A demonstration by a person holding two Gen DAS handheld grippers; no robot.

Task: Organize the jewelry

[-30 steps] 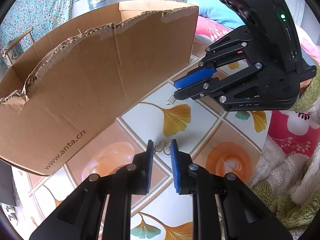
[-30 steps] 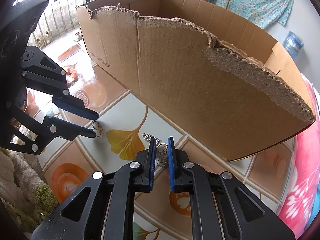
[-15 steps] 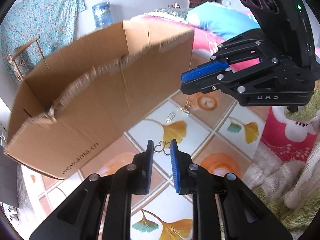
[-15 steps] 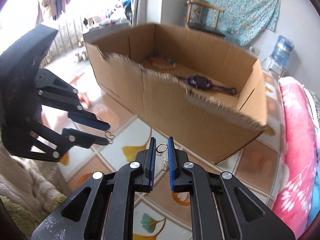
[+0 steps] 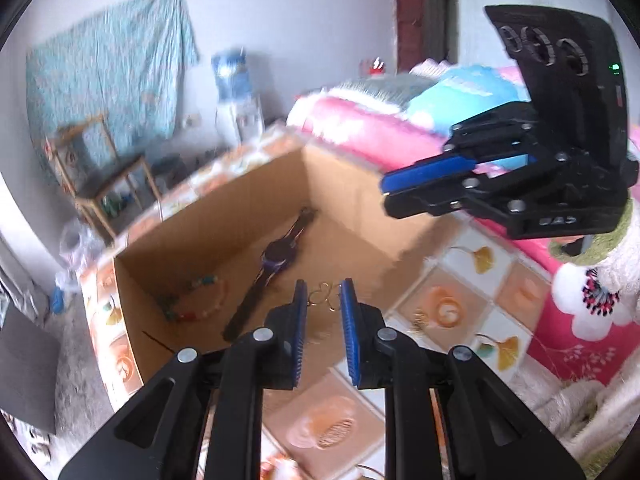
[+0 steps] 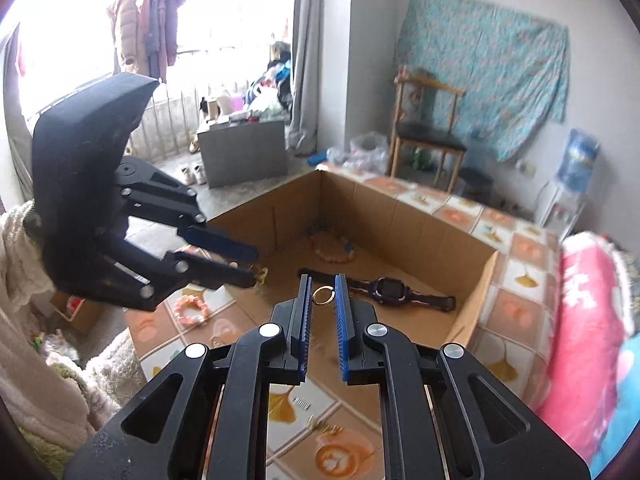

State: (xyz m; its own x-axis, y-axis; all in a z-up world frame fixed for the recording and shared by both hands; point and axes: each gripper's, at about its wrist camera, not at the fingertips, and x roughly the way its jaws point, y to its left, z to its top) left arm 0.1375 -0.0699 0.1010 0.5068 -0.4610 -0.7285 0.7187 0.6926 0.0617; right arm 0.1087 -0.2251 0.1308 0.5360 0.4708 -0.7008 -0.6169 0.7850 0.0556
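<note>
both tongs have risen from the tiled floor to above the rim of the open brown cardboard box (image 6: 420,216). left tongs (image 5: 324,300) pinch a thin gold wire earring (image 5: 322,298); right tongs (image 6: 323,294) pinch a small gold ring (image 6: 322,294). judged: both pieces are ready to drop in beside the purple wristwatch (image 6: 390,290).

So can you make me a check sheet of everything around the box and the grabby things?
Surface: patterned tile floor, box standing on it.
Job's things: cardboard box holds a watch and bead bracelet; another bracelet lies on the floor.
Clutter: small metal bits on tiles.
Grippers: left gripper shut on gold earrings; right gripper shut on a gold ring.
Cables: nothing seen.
Surroundings: chair, water bottle, pink bedding.
</note>
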